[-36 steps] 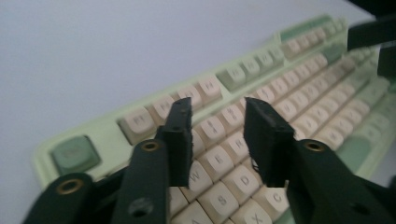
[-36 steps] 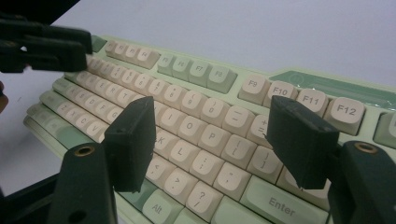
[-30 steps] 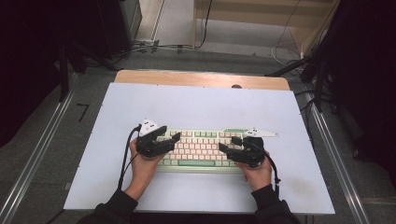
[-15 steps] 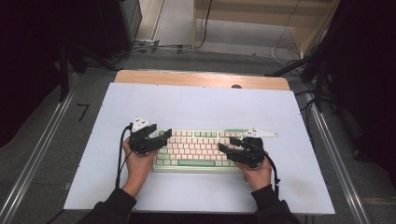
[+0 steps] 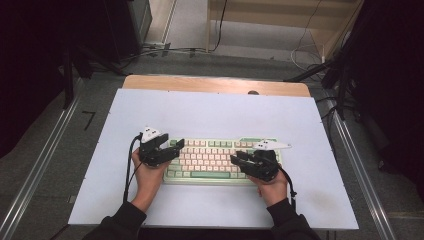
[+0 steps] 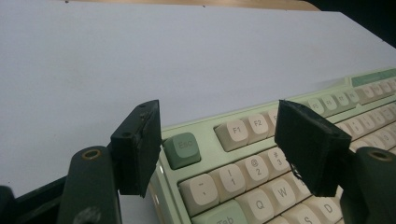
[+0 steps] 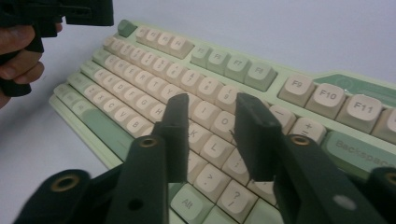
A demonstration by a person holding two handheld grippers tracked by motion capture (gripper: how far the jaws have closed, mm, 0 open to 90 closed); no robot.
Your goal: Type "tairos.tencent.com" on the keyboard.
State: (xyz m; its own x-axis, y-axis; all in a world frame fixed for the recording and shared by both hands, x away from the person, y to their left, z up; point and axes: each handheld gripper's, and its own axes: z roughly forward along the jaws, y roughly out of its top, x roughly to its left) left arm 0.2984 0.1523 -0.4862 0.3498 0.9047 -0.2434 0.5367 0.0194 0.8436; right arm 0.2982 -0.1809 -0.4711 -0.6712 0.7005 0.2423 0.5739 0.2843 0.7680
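Note:
A mint-green keyboard with cream keys lies on the white table, near the person's side. My left gripper hovers over its upper-left corner. In the left gripper view its jaws stand wide apart, open, with the green Esc key below the gap. My right gripper is over the keyboard's right half. Its jaws have just been closing and keep a narrow gap above the letter keys, gripping nothing. The left gripper and its hand also show at the top left of the right gripper view.
The white table top has bare room behind and beside the keyboard. A wooden strip runs along the far edge. Metal rails flank the table, and cables lie on the floor behind it.
The left gripper has edged slightly toward the keyboard's left end. The right hand has kept its place over the right half.

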